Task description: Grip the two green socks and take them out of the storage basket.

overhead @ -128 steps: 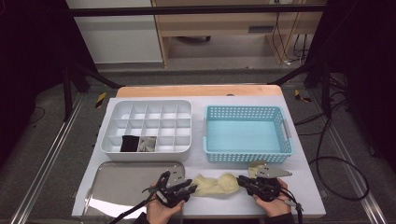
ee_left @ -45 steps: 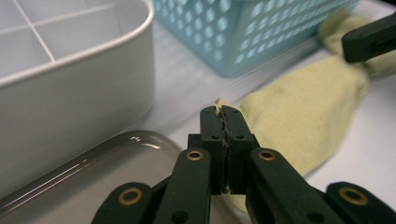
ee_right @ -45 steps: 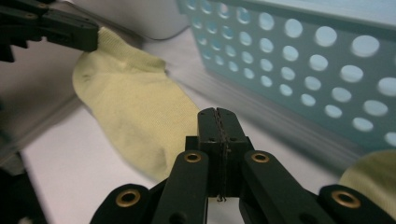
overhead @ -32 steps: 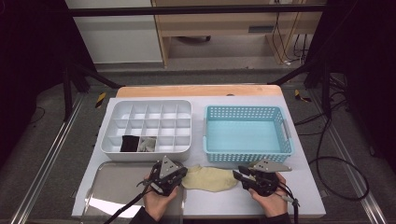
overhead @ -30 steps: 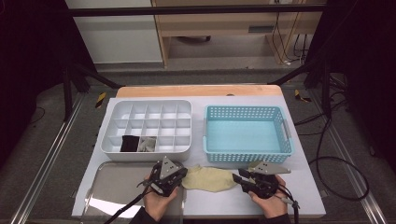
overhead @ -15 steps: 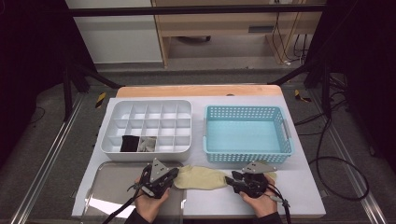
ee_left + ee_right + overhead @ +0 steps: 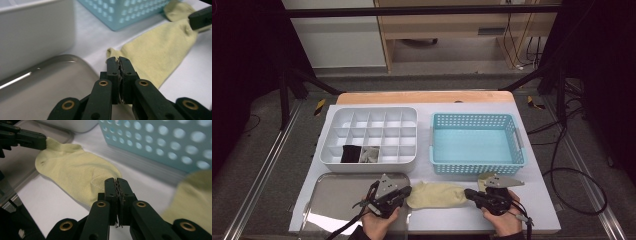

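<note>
left gripper (image 7: 406,191): clamped on yellow sock (image 7: 437,194) cuff, desk front edge
right gripper (image 7: 470,193): just closed, pinching sock's other end
tip: pull evenly, keep sock flat

A white table (image 7: 532,210) with a wooden far edge stands on grey floor (image 7: 257,165). Behind it are a white cabinet (image 7: 337,40), wooden shelving (image 7: 452,25), loose cables (image 7: 572,175) and dark surroundings.

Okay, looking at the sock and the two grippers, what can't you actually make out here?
- Sock edges: the black jaws cover them, so the fabric pinched inside stays unseen in both gripper views.
- Second yellow piece: blurred and cut by the right gripper view's edge; in the high view the right gripper overlaps it.
- Dark and grey items in the white organizer: too small to identify.
</note>
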